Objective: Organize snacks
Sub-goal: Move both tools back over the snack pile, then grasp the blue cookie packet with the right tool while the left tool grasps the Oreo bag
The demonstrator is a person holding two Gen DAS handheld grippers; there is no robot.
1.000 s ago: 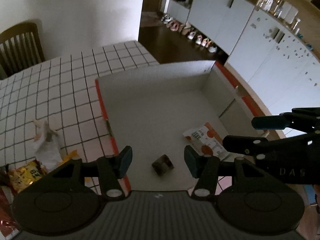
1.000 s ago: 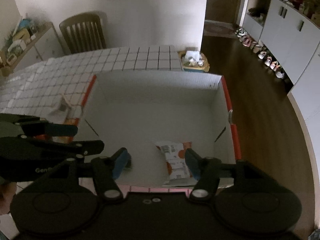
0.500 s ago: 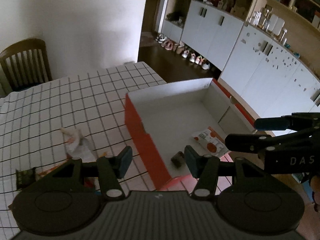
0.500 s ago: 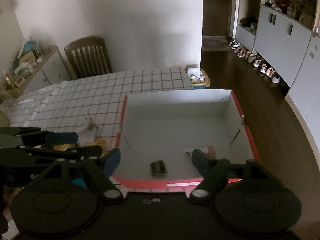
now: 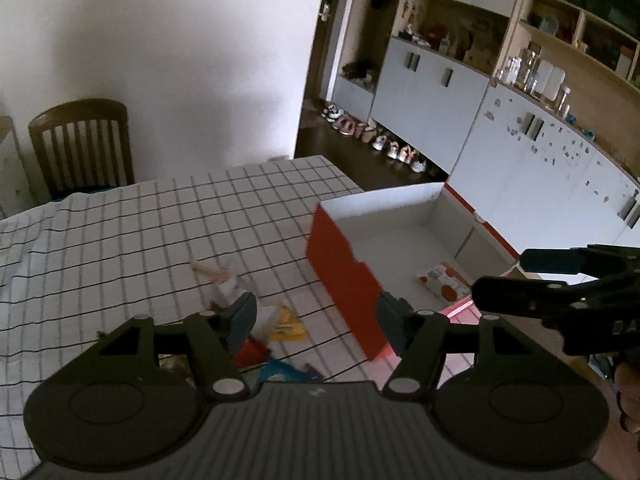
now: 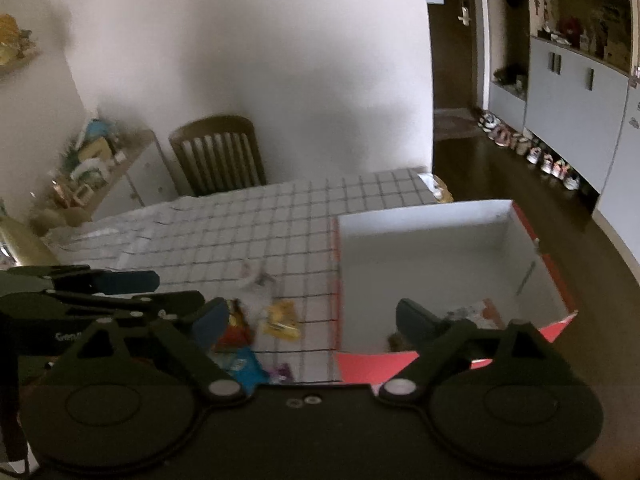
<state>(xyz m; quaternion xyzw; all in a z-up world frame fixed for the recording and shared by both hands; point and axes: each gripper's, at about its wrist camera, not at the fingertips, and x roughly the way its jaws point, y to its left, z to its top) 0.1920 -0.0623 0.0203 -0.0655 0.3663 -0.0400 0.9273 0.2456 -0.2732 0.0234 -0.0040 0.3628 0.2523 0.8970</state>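
Snacks (image 5: 282, 322) loose beside red box (image 5: 344, 276), both grippers' fingers (image 5: 242, 314) released, empty.

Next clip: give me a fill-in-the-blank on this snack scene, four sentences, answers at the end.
1. The box is red outside and ____ inside.
2. The yellow packet lies on the checked cloth, to the ____ of the box in the right wrist view.
3. Behind the table stands a wooden ____.
4. Both tongs, left and right, hold ____.

Missing words: white; left; chair; nothing
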